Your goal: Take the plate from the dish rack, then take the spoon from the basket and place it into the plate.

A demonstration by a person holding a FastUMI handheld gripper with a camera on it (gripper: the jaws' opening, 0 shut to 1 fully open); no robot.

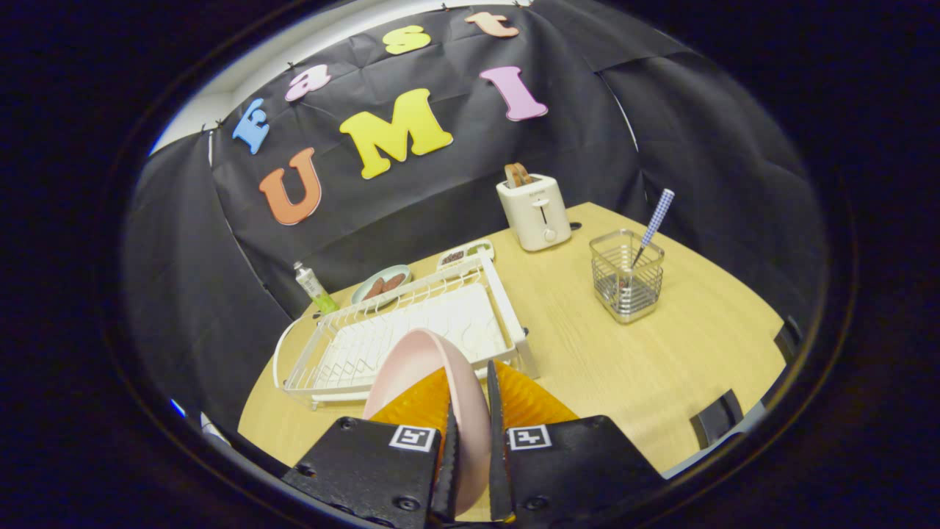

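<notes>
A pink plate stands on edge between my fingers, with my gripper shut on its rim. It is held in the air above the near end of the white wire dish rack. The rack lies on the wooden table just beyond the fingers and holds no other dish. To the right, past the rack, stands a wire basket. A spoon with a blue checked handle leans up out of it.
A white toaster with bread slices stands at the back of the table. Behind the rack are a small green bottle, a dish with food and a small tray. Bare table lies between rack and basket.
</notes>
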